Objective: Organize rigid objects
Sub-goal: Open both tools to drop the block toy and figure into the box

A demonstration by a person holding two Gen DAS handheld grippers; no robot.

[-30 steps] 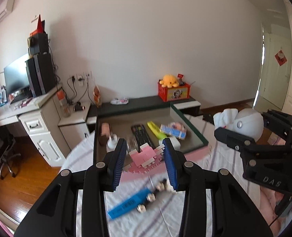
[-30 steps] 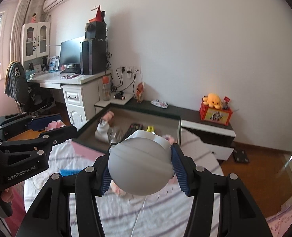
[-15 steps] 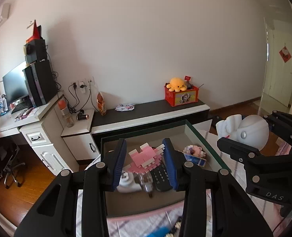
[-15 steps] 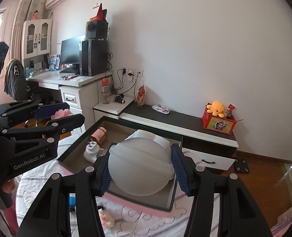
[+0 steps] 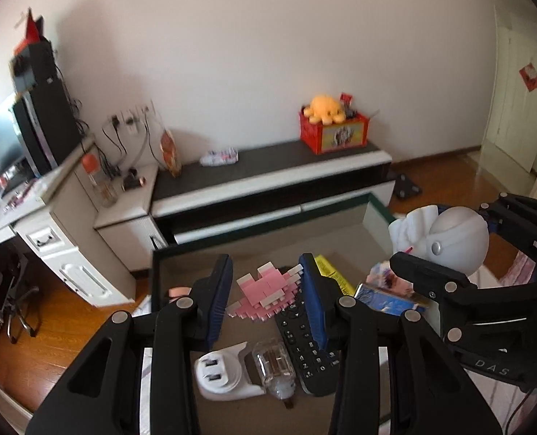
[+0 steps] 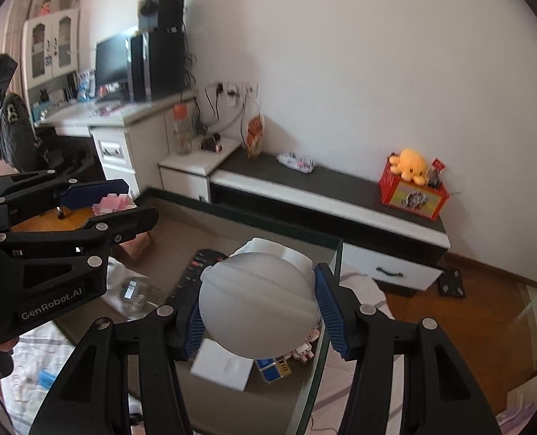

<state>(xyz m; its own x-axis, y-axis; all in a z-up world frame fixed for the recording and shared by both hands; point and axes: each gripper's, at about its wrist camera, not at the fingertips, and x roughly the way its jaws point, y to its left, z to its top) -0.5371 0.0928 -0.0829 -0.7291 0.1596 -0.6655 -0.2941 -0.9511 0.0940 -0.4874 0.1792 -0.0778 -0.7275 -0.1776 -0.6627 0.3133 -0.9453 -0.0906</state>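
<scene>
My left gripper [image 5: 265,295] is shut on a pink and white brick heart [image 5: 265,291], held above the dark green tray [image 5: 261,244]. The same heart [image 6: 113,204] shows between the left gripper's fingers in the right wrist view. My right gripper [image 6: 259,313] is shut on a round white lamp-like toy [image 6: 257,308] over the tray's right side [image 6: 335,253]; the toy [image 5: 446,241] also appears at the right of the left wrist view. In the tray lie a black remote [image 5: 303,348], a white plug adapter [image 5: 225,371], a clear bottle [image 5: 274,366] and a yellow object [image 5: 332,275].
The tray rests on a bed with a white patterned cover [image 6: 355,373]. Behind it runs a low black and white cabinet [image 5: 268,177] with a red box and orange plush [image 5: 332,123]. A desk with a monitor [image 5: 0,148] stands left. A white box [image 6: 223,366] lies under the toy.
Both grippers have moved forward from over the bed cover to above the tray, each still gripping its object. The blue item on the cover has dropped out of view.
</scene>
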